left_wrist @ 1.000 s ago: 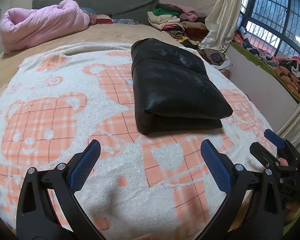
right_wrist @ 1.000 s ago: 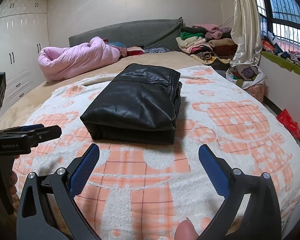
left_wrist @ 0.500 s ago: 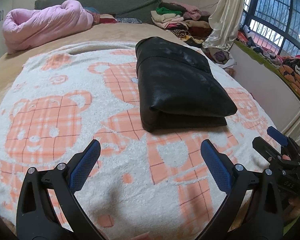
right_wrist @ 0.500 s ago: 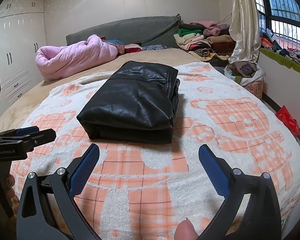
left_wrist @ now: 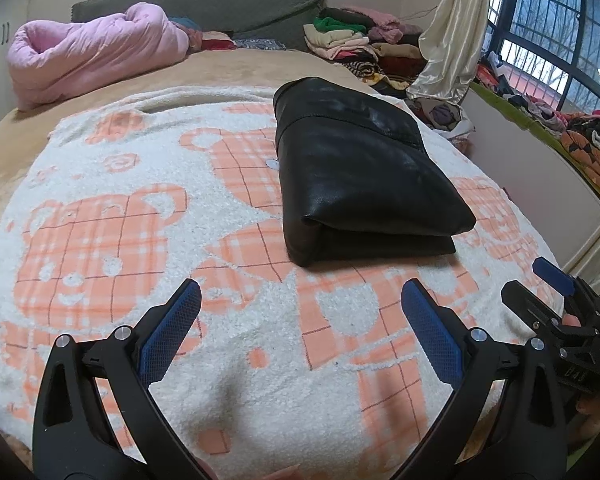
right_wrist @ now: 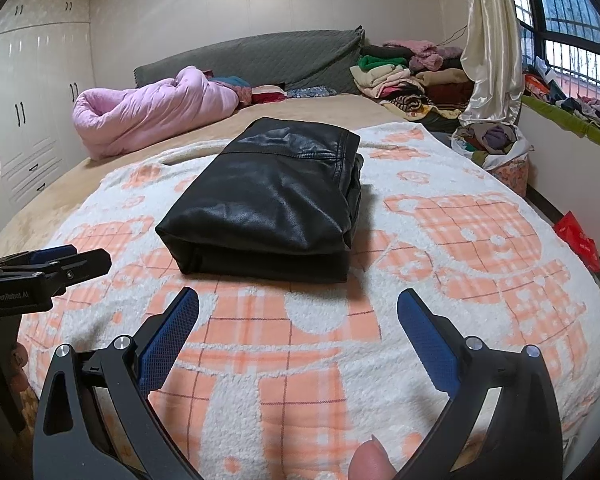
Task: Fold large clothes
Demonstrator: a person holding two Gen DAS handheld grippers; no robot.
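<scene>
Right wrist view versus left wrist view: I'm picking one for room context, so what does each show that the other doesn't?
Only the right wrist view shows the white wardrobe and a red bag on the floor. Only the left wrist view shows a small white tag beside the folded black jacket. Both show that jacket on the bear blanket, the pink quilt, the clothes pile, and both tools open: left tool, right tool.

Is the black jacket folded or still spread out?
Folded: the black jacket lies as a compact stacked rectangle on the blanket, with layered edges showing.
</scene>
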